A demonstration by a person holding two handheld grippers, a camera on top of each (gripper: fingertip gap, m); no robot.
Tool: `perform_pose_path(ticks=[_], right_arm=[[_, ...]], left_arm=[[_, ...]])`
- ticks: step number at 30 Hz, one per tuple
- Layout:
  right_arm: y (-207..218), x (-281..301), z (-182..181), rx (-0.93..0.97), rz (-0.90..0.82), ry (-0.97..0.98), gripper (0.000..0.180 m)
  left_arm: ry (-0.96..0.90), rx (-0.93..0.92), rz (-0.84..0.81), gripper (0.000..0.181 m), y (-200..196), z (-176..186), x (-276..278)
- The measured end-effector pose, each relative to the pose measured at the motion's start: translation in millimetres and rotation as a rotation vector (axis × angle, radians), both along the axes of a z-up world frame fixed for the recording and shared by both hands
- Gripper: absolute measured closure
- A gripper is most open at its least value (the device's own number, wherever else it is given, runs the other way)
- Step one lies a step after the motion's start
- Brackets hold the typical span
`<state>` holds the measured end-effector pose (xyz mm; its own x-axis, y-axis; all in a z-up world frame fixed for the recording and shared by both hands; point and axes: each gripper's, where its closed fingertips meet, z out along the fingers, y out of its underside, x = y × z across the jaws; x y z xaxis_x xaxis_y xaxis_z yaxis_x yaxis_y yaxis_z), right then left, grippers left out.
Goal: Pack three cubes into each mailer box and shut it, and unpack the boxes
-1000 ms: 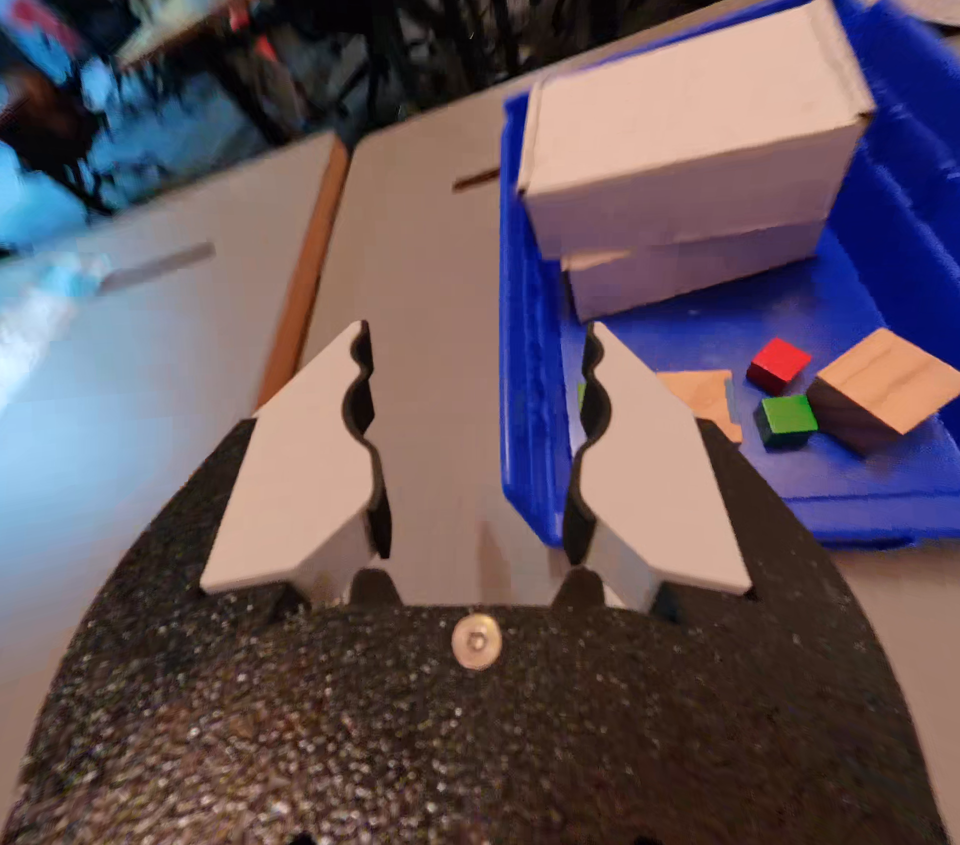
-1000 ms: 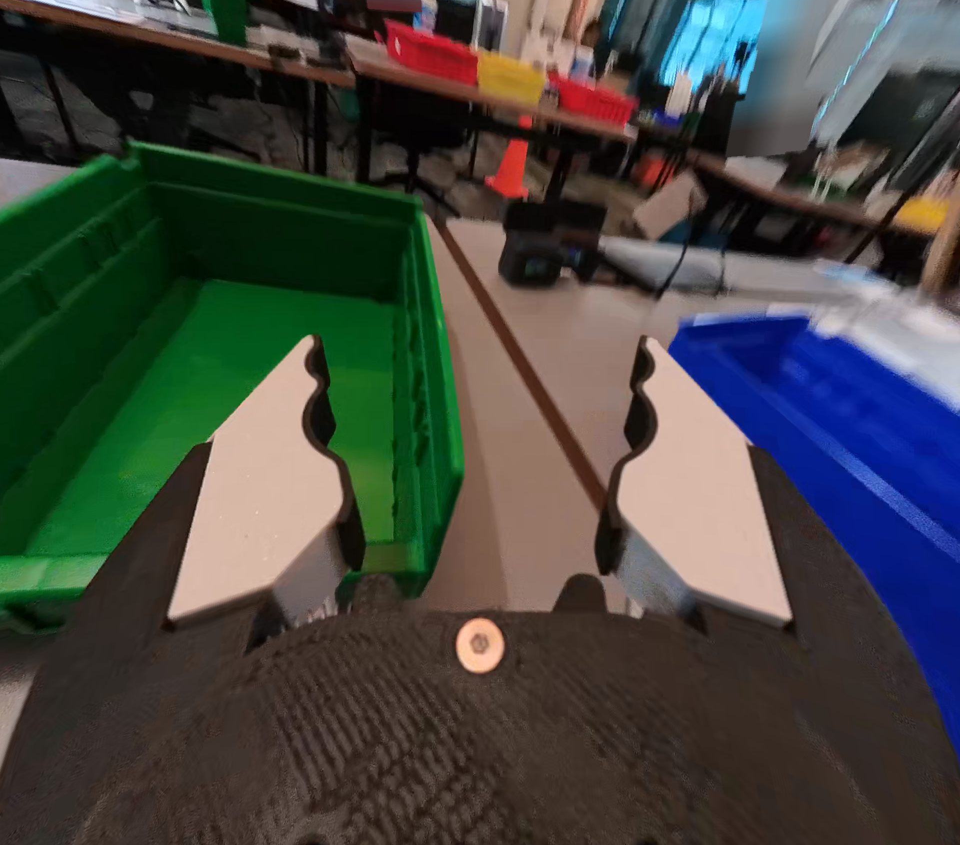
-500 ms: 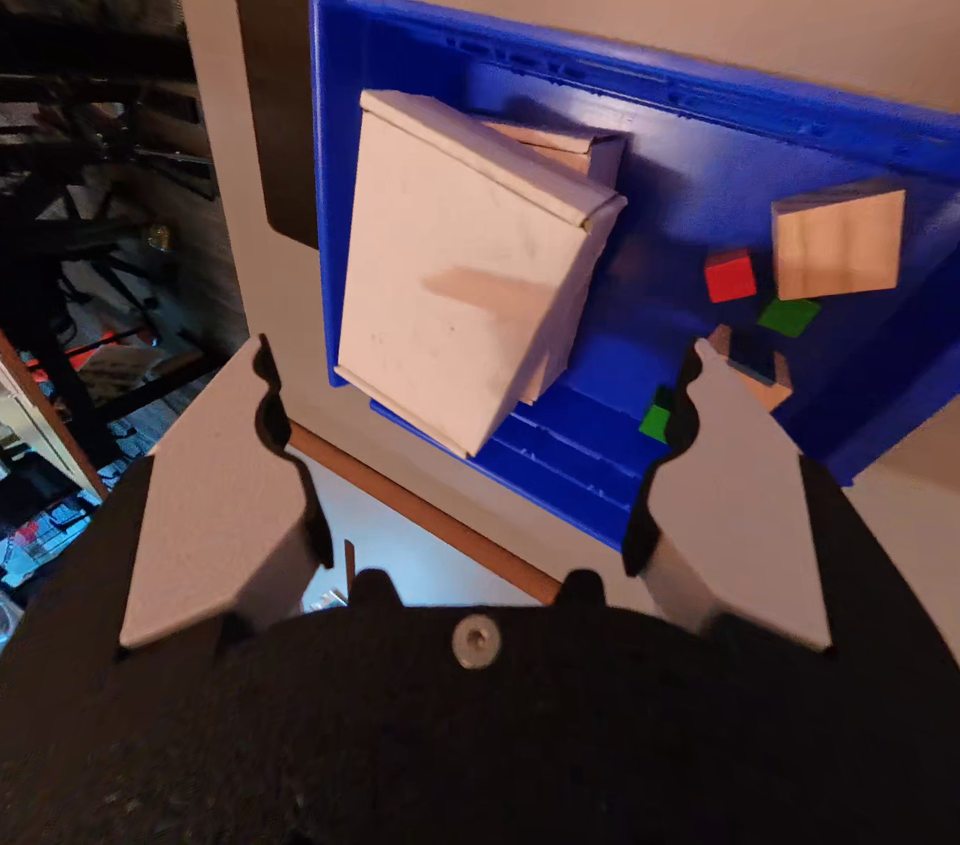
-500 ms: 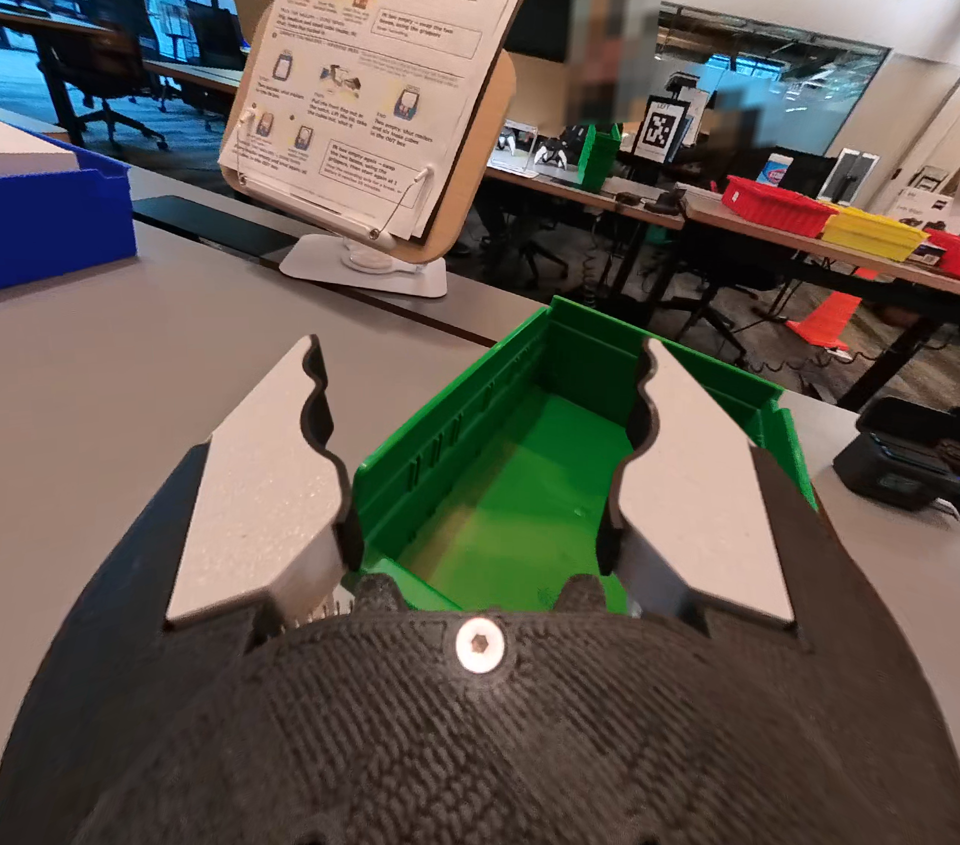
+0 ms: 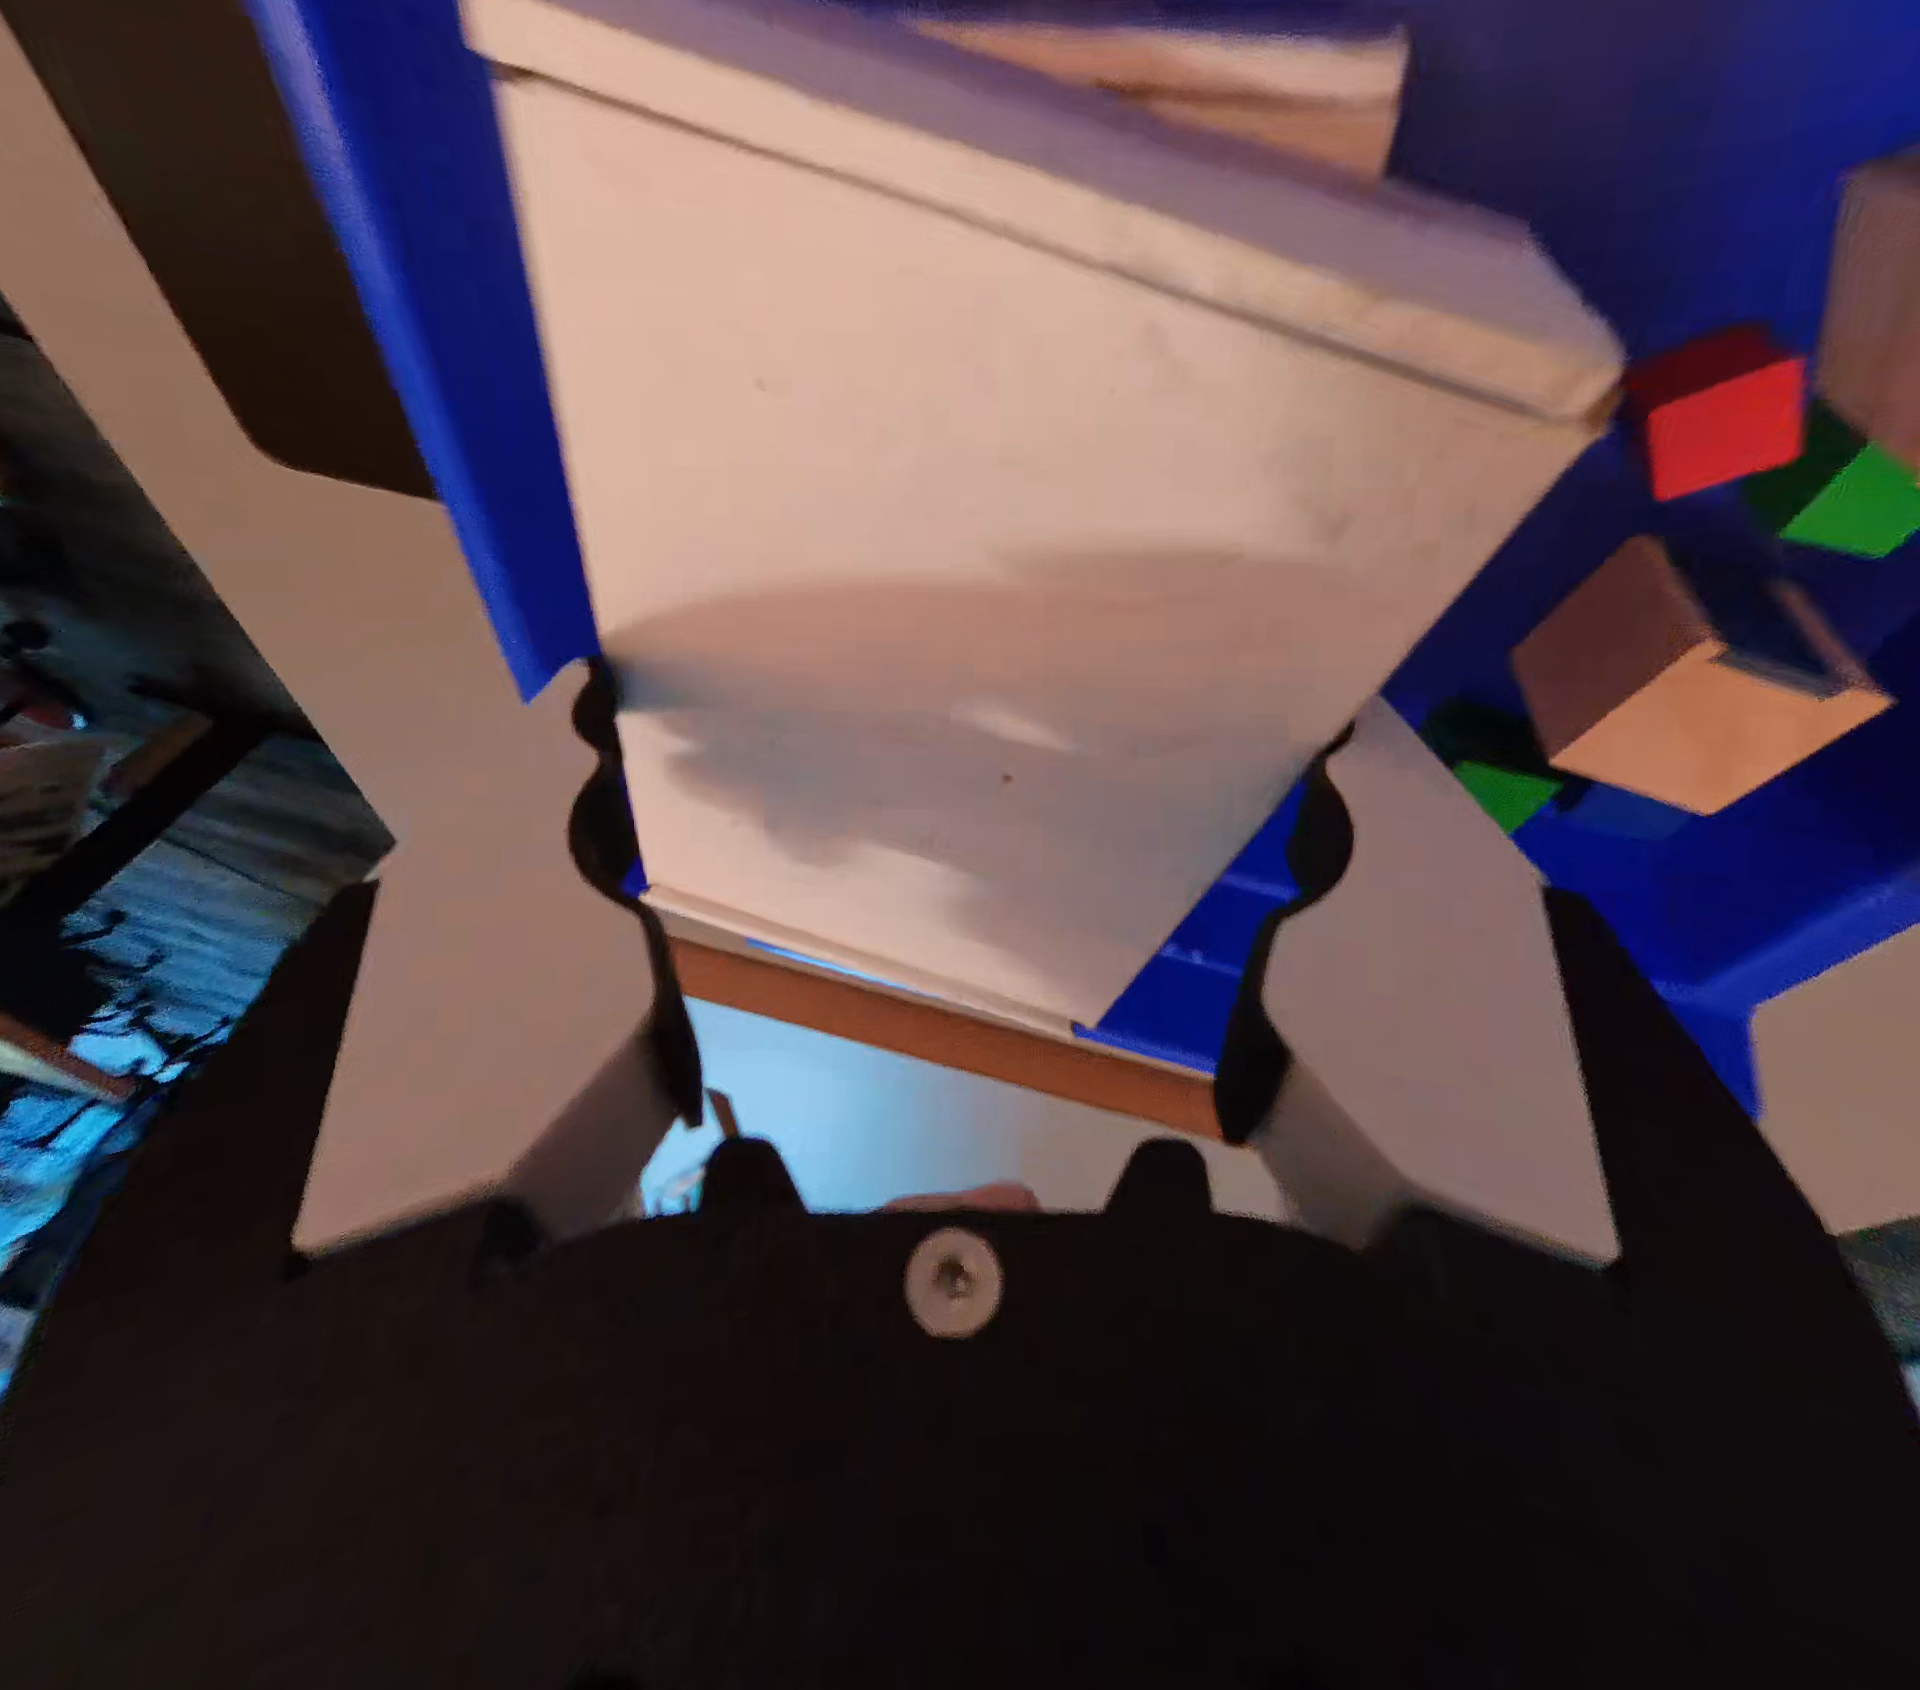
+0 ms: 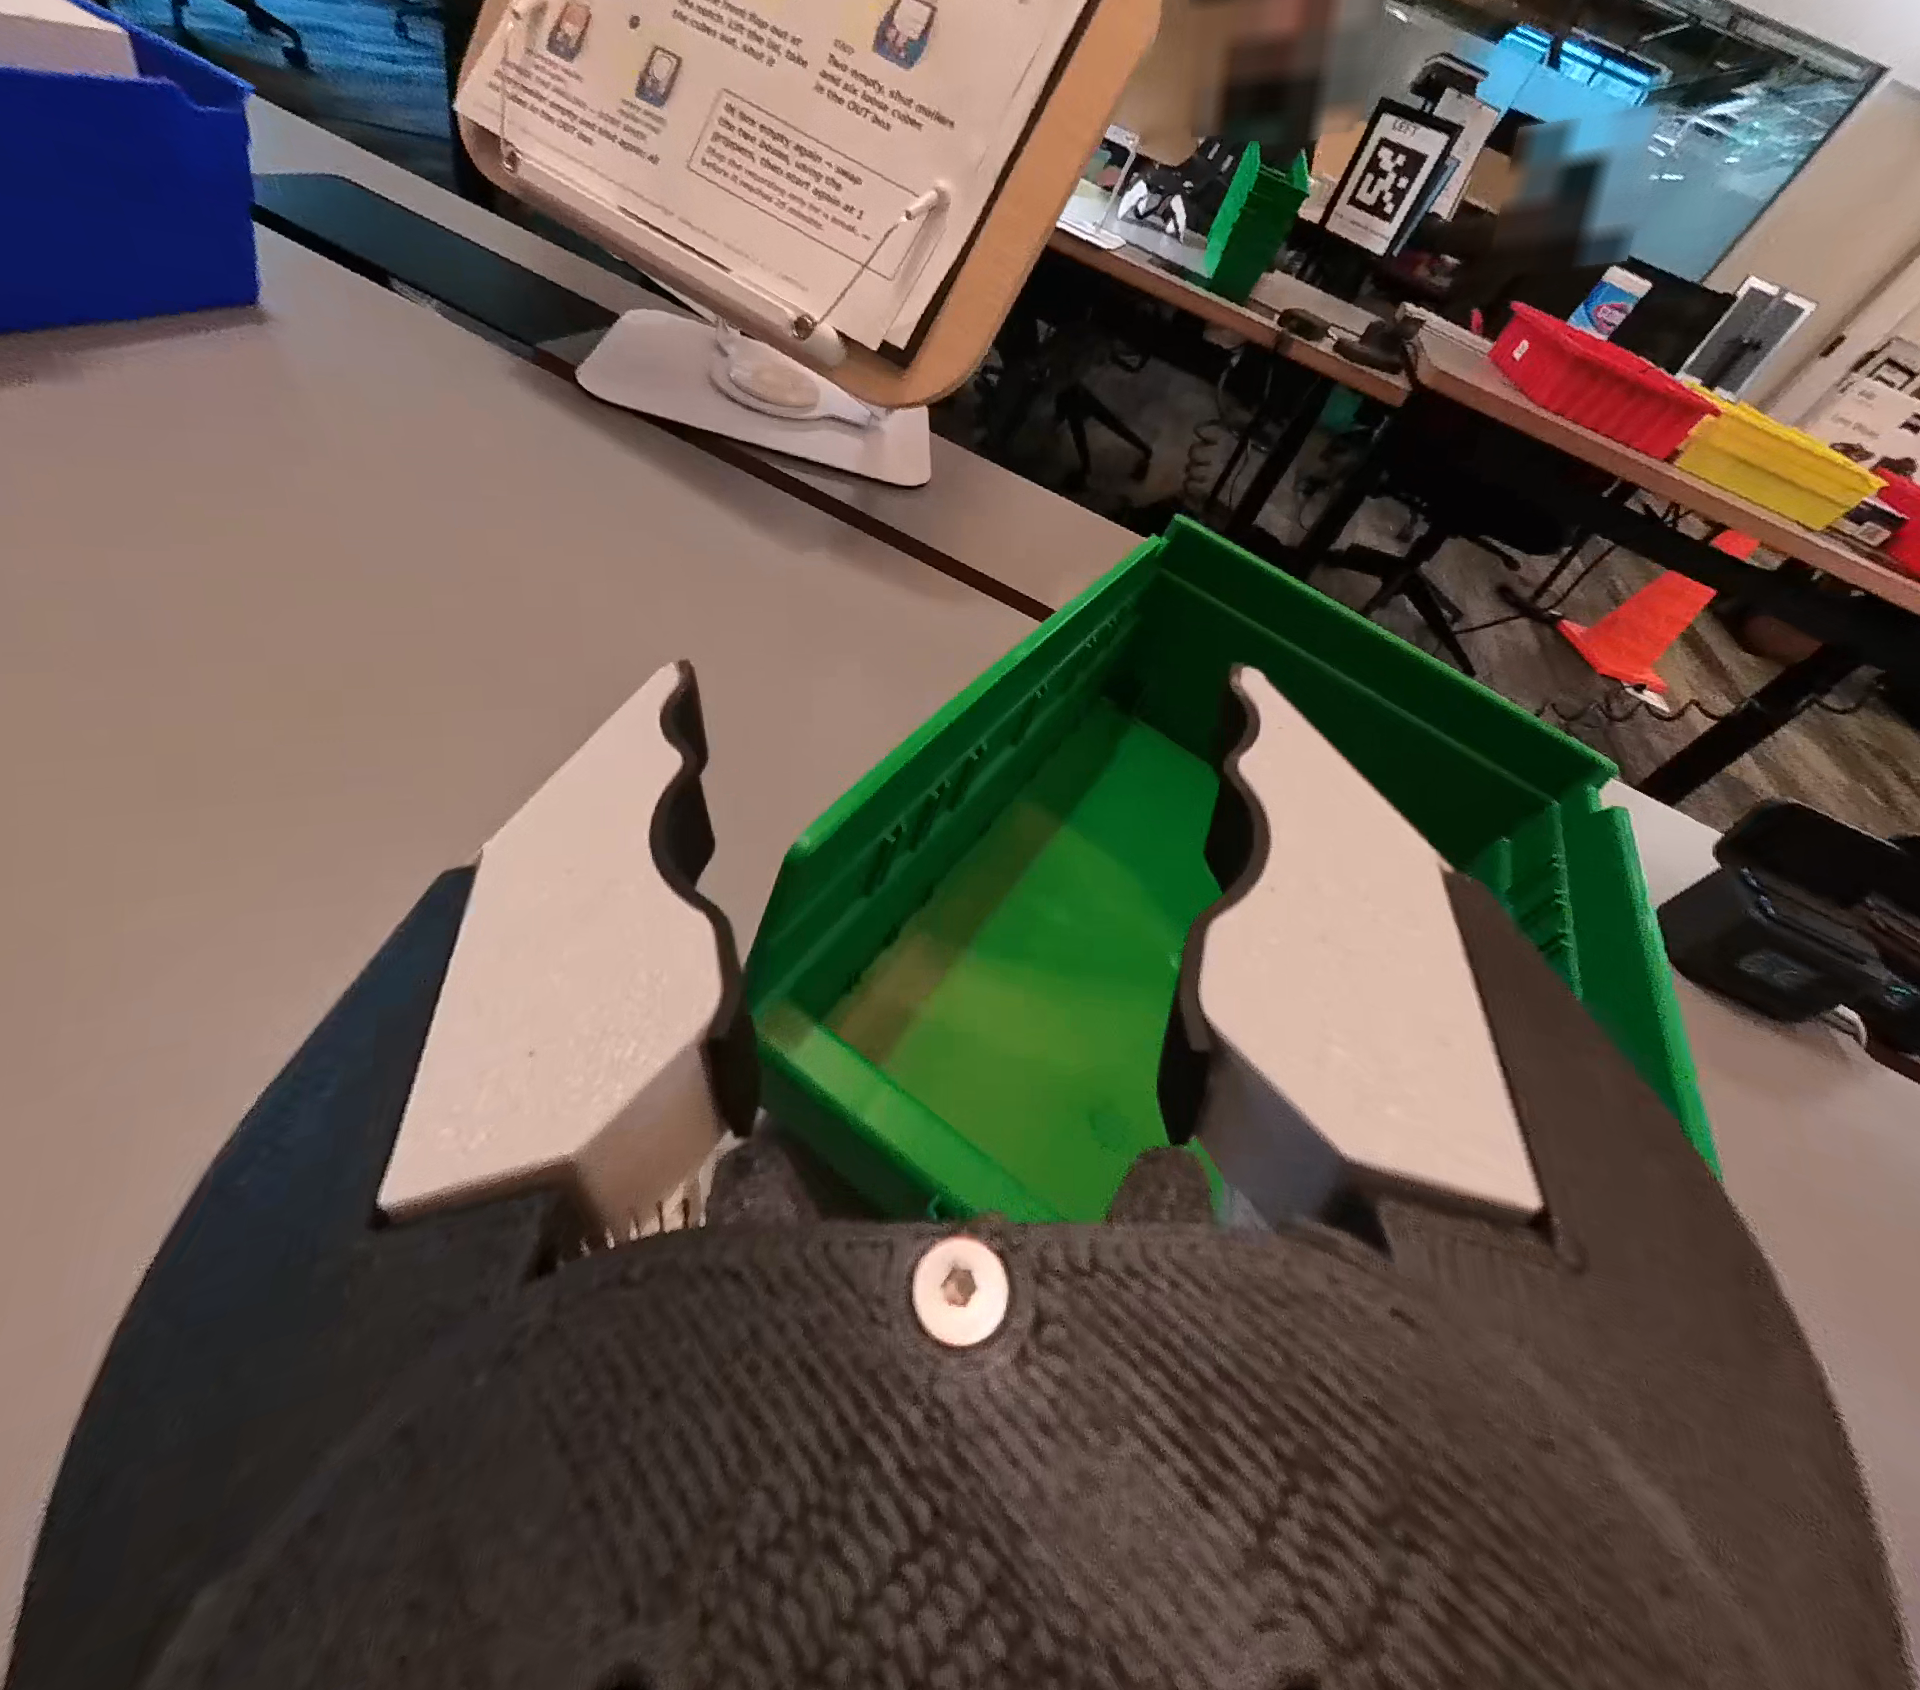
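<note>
A closed white mailer box (image 5: 987, 445) lies on top of a second white box (image 5: 1195, 61) inside the blue bin (image 5: 416, 290). My left gripper (image 5: 971, 705) is open, with one finger on each side of the top box's near end; I cannot tell if they touch it. Beside the boxes in the bin lie a red cube (image 5: 1720, 409), a green cube (image 5: 1849, 497), a wooden cube (image 5: 1683, 684), another green cube (image 5: 1501, 788) and a larger wooden block (image 5: 1881, 310). My right gripper (image 6: 961, 684) is open and empty above the near end of an empty green bin (image 6: 1351, 705).
A document stand with an instruction sheet (image 6: 810, 30) stands at the far side of the grey table (image 6: 312, 601). The blue bin's corner (image 6: 114, 186) shows at the left. A black device (image 6: 1808, 923) sits to the right of the green bin. Other tables and bins stand behind.
My left gripper has swung over the blue bin and dropped close to the top mailer box, which now sits between its fingers. My right gripper has turned towards the green bin and narrowed a little.
</note>
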<state>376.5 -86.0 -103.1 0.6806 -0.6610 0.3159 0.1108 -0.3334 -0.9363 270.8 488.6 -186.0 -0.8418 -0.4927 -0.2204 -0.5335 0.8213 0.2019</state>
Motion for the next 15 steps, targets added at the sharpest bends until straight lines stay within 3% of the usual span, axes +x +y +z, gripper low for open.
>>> perform_pose_path(ticks=[2, 8, 11, 15], right_arm=[[-2.4, 2.4, -4.9, -0.016, -0.012, 0.007, 0.082], [-3.0, 6.3, -10.3, -0.034, -0.032, 0.018, 0.085], [0.7, 2.4, -6.7, -0.045, -0.024, -0.003, 0.086], [7.7, -5.0, 3.3, -0.029, -0.004, -0.03, 0.089]], left_arm=[[0.019, 0.044, -0.02, 0.043, 7.1, -9.5, 0.1], [0.055, 0.094, 0.028, 0.044, 14.2, -4.9, -6.1], [0.04, 0.16, -0.016, 0.046, 15.4, 15.1, -14.5], [-0.043, 0.131, 0.049, 0.047, -14.9, 65.4, -26.1]])
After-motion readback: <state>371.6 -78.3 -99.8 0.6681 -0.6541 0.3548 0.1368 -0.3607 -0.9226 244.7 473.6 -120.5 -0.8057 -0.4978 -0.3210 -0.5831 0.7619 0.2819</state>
